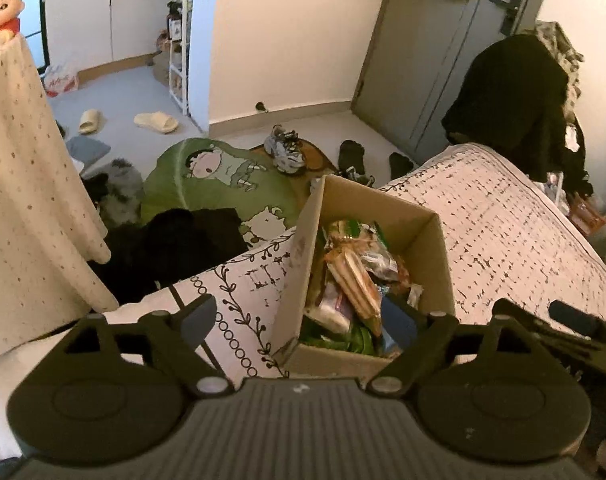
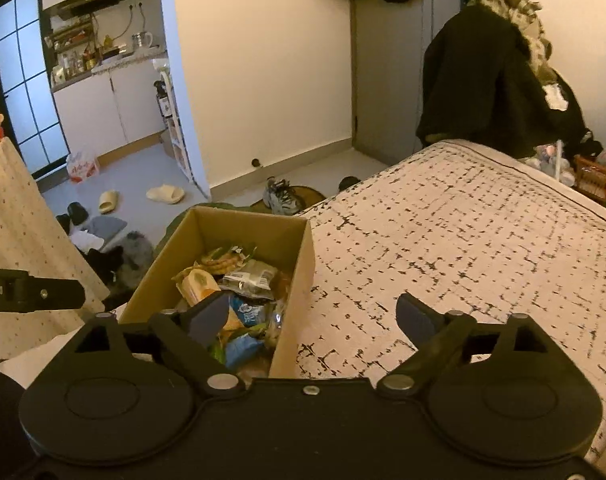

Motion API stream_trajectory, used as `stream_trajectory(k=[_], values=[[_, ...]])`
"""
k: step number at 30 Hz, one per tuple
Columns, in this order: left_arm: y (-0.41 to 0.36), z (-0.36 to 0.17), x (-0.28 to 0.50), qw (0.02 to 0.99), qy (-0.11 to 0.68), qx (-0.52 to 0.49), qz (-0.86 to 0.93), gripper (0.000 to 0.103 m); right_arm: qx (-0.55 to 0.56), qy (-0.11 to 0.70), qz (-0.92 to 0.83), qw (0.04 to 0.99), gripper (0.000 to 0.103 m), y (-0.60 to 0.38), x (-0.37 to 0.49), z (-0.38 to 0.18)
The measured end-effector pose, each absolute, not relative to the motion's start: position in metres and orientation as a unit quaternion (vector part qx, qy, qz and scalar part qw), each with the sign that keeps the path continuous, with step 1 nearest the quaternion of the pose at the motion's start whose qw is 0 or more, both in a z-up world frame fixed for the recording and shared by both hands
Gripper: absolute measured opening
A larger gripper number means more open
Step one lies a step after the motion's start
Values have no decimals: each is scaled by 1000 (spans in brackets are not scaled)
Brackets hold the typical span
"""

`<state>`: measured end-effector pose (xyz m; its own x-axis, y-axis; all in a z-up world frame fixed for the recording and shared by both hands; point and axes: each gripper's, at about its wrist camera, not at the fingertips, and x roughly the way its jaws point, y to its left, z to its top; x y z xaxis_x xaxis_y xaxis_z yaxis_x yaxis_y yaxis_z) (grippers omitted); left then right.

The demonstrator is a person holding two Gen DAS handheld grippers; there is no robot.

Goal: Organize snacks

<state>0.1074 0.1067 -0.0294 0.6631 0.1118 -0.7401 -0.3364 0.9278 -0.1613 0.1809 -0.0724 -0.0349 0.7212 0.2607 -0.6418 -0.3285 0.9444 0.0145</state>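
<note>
Left wrist view, one cardboard box (image 1: 419, 220) of snack packets (image 1: 355, 280) set on the bed (image 1: 503, 232), box seen between the spread fingers of the left tool (image 1: 299, 316), nothing gripped, right tool (image 2: 313, 314) likewise released, box under its left finger.

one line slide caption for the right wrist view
Open right gripper above cardboard box of snacks on the bed.
</note>
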Motion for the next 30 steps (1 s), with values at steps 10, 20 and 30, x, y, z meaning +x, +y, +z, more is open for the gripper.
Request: stream_trajectory(k=[10, 20, 30], values=[[99, -22, 80, 909, 382, -140, 95, 93, -42, 312, 155, 936, 103, -110, 152, -15], [77, -18, 59, 924, 357, -126, 64, 103, -22, 301, 155, 941, 103, -147, 112, -10], [54, -15, 43, 941, 319, -113, 33, 103, 3, 288, 145, 946, 103, -167, 89, -3]])
